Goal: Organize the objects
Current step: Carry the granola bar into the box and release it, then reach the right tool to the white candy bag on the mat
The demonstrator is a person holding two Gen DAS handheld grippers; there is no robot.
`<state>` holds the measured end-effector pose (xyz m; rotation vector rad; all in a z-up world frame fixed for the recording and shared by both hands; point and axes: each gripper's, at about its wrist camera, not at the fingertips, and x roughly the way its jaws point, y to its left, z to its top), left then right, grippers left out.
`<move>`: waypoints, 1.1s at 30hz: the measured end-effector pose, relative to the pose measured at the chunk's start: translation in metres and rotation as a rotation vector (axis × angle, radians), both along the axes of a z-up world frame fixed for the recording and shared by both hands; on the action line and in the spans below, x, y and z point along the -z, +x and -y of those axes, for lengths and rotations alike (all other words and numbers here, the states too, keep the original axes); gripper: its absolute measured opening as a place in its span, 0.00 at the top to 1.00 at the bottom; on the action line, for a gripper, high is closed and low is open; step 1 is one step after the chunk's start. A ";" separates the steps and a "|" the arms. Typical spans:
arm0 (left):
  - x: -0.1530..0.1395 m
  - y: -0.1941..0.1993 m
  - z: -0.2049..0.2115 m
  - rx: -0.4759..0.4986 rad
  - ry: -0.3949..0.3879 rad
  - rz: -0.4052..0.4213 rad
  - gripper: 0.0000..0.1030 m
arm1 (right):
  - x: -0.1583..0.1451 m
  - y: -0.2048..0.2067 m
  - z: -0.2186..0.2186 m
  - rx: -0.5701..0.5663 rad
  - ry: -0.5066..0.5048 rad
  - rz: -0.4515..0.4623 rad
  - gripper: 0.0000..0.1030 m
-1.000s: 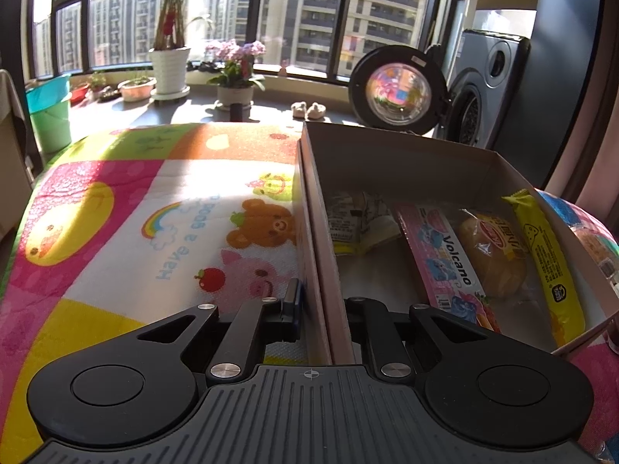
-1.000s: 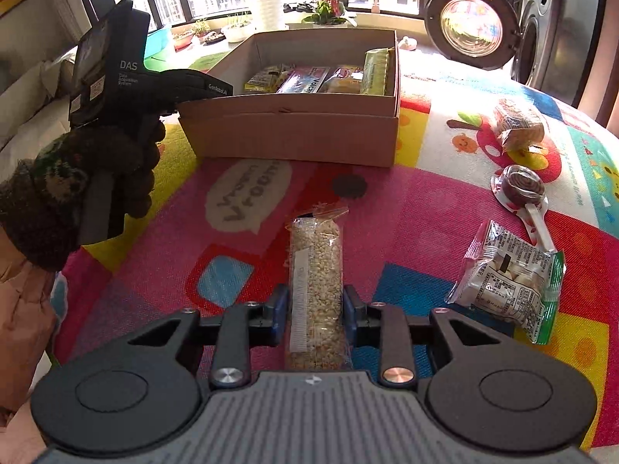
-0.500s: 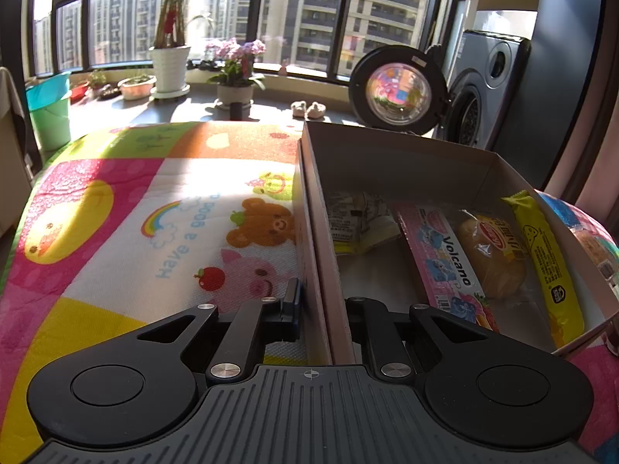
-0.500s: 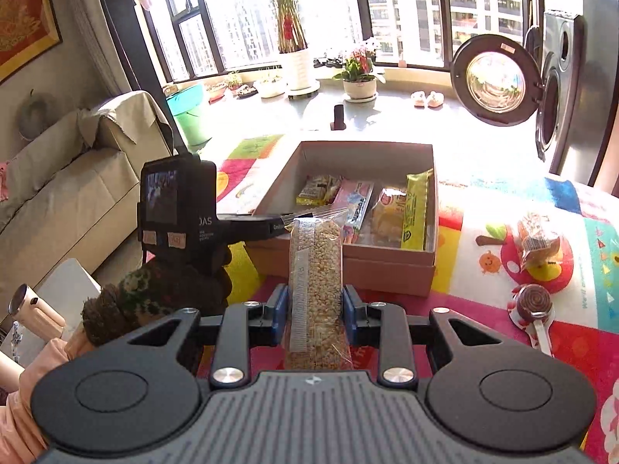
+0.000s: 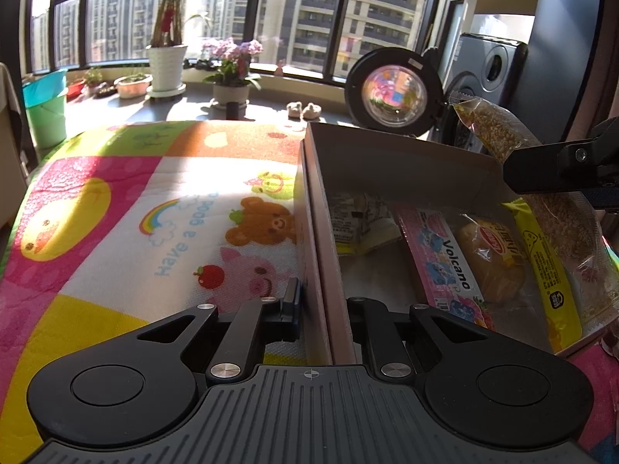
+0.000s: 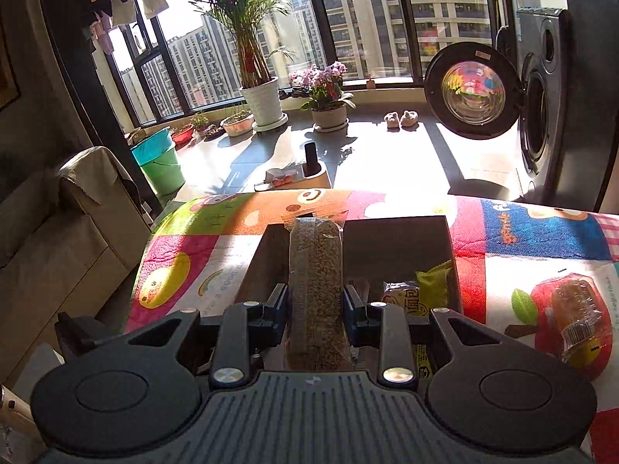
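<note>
Both grippers are clamped on something. Left gripper (image 5: 323,311) pinches the near left wall of the cardboard box (image 5: 402,154), one finger outside on the mat and one inside, jaws almost together on the thin card. Right gripper (image 6: 315,307) holds a long clear grain-bar packet (image 6: 315,270) upright between its fingers, poised above the box; in the left wrist view the same packet (image 5: 499,131) slants in over the box's far right corner, gripped by a black finger that runs out of the frame.

The box sits on a colourful cartoon mat (image 5: 154,212), toward its far edge as the right wrist view shows it. Four packets can be counted inside: a crumpled yellow-and-white wrapper (image 5: 359,220) near the far wall, a pink "Volcano" packet (image 5: 445,263), a clear-wrapped bun (image 5: 491,263) and a long yellow packet (image 5: 541,255) along the right wall. From the right wrist, the held packet and the gripper hide most of the interior, so only the bun (image 6: 400,297) and the yellow packet (image 6: 433,282) peek out.

One more wrapped bun (image 6: 576,313) lies on the mat to the right of the box, well apart from it. Its label is too small to read. The near part of the mat is cut off by both gripper bodies.
</note>
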<state>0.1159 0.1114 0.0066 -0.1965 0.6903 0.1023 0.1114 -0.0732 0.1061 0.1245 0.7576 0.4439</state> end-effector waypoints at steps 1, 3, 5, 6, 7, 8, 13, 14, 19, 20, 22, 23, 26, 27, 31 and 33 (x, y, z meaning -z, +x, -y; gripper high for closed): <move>0.000 0.000 0.000 0.000 0.001 0.000 0.86 | 0.005 0.004 -0.002 0.005 0.002 -0.011 0.72; 0.000 0.000 0.000 0.000 0.001 -0.001 0.86 | 0.015 0.010 -0.007 0.018 -0.001 -0.022 0.72; 0.000 0.000 0.000 0.001 0.002 0.000 0.86 | 0.021 0.014 -0.009 0.018 0.011 -0.031 0.72; 0.000 0.000 0.000 0.001 0.001 0.000 0.86 | 0.024 0.015 -0.009 0.014 0.030 -0.043 0.71; 0.000 0.000 0.000 0.001 0.000 0.000 0.86 | 0.026 0.016 -0.008 0.010 0.049 -0.051 0.70; 0.000 0.000 0.000 0.001 0.000 0.000 0.86 | 0.028 0.015 -0.008 0.003 0.065 -0.057 0.70; 0.001 0.000 -0.001 0.000 -0.001 -0.001 0.86 | 0.021 0.005 0.001 -0.006 0.055 -0.031 0.69; 0.001 0.000 -0.001 0.001 -0.001 -0.001 0.86 | 0.019 0.002 0.004 -0.006 0.051 -0.023 0.69; 0.001 0.000 -0.001 0.001 -0.001 -0.001 0.86 | 0.007 -0.028 0.034 -0.004 -0.016 0.056 0.59; 0.001 0.000 -0.001 0.001 -0.001 -0.001 0.86 | 0.006 -0.037 0.043 0.004 -0.038 0.072 0.57; 0.001 0.000 -0.001 0.000 -0.001 -0.001 0.86 | 0.006 -0.053 0.062 0.021 -0.077 0.091 0.54; 0.001 0.000 -0.001 0.000 -0.001 -0.001 0.86 | 0.007 -0.062 0.073 0.033 -0.102 0.101 0.51; 0.001 0.000 -0.001 0.000 -0.002 -0.001 0.86 | 0.015 -0.091 0.100 0.064 -0.202 0.133 0.43; 0.001 0.000 -0.001 -0.001 -0.002 -0.001 0.86 | 0.020 -0.100 0.107 0.071 -0.235 0.135 0.43; 0.001 -0.001 -0.001 0.000 0.002 -0.003 0.86 | 0.041 -0.130 0.135 0.088 -0.286 0.080 0.35; 0.001 -0.001 -0.002 0.000 0.006 -0.004 0.86 | 0.054 -0.142 0.146 0.111 -0.309 0.061 0.31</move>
